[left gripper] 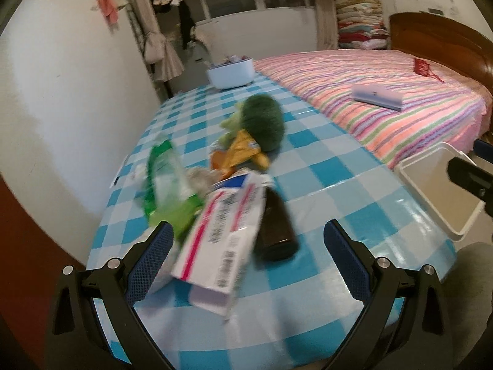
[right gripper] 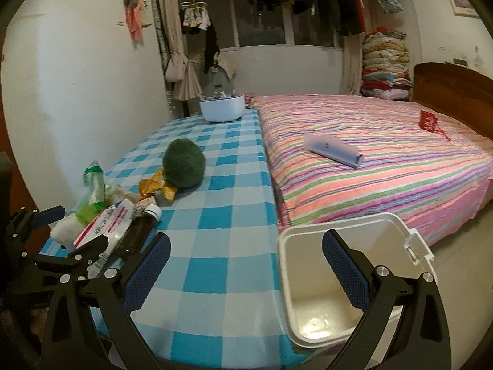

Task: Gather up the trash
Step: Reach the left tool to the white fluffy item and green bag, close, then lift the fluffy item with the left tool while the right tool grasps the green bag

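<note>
White bin (right gripper: 345, 231) interior only seen from R cam; L gripper (left gripper: 246, 240) spread wide around carton (left gripper: 222, 231) w/ brown bottle (left gripper: 277, 225); R gripper (right gripper: 246, 249) spread wide, empty.

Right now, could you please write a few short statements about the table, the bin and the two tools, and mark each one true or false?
1. The left tool is open, with the white and red cardboard box lying between its fingers. True.
2. The white plastic bin is full of rubbish. False: it looks nearly empty, with only a pale scrap at the bottom.
3. The brown glass bottle with a white cap lies on its side on the blue and white checked tablecloth. True.
4. The right tool is shut on the crumpled yellow wrapper. False: it is open and holds nothing.
5. The round dark green plush ball sits on the striped bed. False: it is on the table.
</note>
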{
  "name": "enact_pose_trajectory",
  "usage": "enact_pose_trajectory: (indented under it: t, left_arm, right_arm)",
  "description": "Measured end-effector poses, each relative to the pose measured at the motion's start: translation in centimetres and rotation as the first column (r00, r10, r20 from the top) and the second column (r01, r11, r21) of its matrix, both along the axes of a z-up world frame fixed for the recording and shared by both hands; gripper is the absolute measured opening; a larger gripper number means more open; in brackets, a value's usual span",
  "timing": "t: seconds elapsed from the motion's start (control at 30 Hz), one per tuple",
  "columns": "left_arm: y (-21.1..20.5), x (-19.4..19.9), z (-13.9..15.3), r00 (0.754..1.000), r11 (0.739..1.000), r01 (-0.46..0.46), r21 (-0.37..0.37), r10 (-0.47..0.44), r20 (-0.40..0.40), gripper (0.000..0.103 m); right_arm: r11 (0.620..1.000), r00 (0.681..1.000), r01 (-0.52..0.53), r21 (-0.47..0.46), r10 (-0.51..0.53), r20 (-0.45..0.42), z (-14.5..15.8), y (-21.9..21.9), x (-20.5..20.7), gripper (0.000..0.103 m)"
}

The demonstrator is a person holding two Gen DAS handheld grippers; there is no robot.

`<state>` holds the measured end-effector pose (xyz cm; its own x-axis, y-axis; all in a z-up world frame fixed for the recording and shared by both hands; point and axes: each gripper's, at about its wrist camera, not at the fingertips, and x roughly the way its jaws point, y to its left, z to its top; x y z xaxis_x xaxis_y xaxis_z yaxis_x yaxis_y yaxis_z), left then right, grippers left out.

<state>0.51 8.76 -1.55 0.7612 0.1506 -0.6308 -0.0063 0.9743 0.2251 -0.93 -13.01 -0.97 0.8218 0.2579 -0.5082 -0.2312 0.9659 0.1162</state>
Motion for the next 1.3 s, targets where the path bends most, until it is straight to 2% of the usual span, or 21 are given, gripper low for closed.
enact_pose_trajectory:
  t: [0.17, 0.27, 0.37, 0.47, 0.63, 0.9, 1.0, 1.07, 1.17, 1.3]
  left_arm:
    - [4.7, -0.1, -0.3, 0.995, 0.995, -0.100, -0.013, 0.100, 0.003, 0.097]
    - [7.4, -0.1, -0.5, 0.993, 0.992, -0.120, -0.044, 0.120, -0.006, 0.097]
    - [9.0, -0.1, -1.0, 0.997, 0.996, -0.073, -0.060, 0.073, -0.013, 0.097]
    - [9.9, -0.1, -1.4, 1.000, 0.999, -0.005, -0.040, 0.004, -0.013, 0.097]
    - [10.9, 0.9, -1.8, 0.997, 0.994, 0.067, -0.091, -0.069, -0.022, 0.097]
    - [12.8, 1.9, -3.5, 0.990, 0.985, 0.086, -0.149, -0.100, -0.096, 0.094]
    - [13.6, 2.0, -3.6, 0.988, 0.975, 0.093, -0.202, -0.116, -0.105, 0.082]
    - [14.4, 1.9, -3.6, 0.987, 0.965, 0.085, -0.248, -0.115, -0.109, 0.068]
    - [15.1, 1.9, -3.3, 0.990, 0.961, 0.060, -0.269, -0.091, -0.106, 0.059]
    - [15.3, 2.2, -3.6, 0.986, 0.954, 0.061, -0.295, -0.103, -0.129, 0.058]
  right_arm:
    - [0.997, 0.997, -0.072, 0.011, 0.072, 0.006, -0.1, 2.0, 0.9, 0.096]
    - [0.994, 0.994, -0.108, 0.011, 0.108, 0.012, -0.1, 3.0, 1.4, 0.096]
    - [0.990, 0.990, -0.141, 0.015, 0.141, 0.015, 0.0, 4.0, 1.8, 0.096]
    - [0.987, 0.986, -0.163, 0.013, 0.162, 0.022, 0.1, 4.7, 2.1, 0.096]
    - [0.977, 0.977, -0.211, 0.017, 0.210, 0.021, 0.2, 5.9, 2.7, 0.096]
    - [0.953, 0.952, -0.302, 0.001, 0.302, 0.050, 1.0, 8.5, 3.6, 0.096]
    - [0.938, 0.937, -0.346, -0.011, 0.346, 0.056, 1.0, 9.8, 4.1, 0.096]
    - [0.925, 0.923, -0.380, -0.014, 0.380, 0.056, 1.1, 10.8, 4.5, 0.096]
    - [0.913, 0.911, -0.409, -0.017, 0.409, 0.057, 1.3, 12.0, 5.1, 0.096]
    - [0.897, 0.894, -0.443, -0.020, 0.443, 0.070, 1.8, 13.6, 5.6, 0.096]
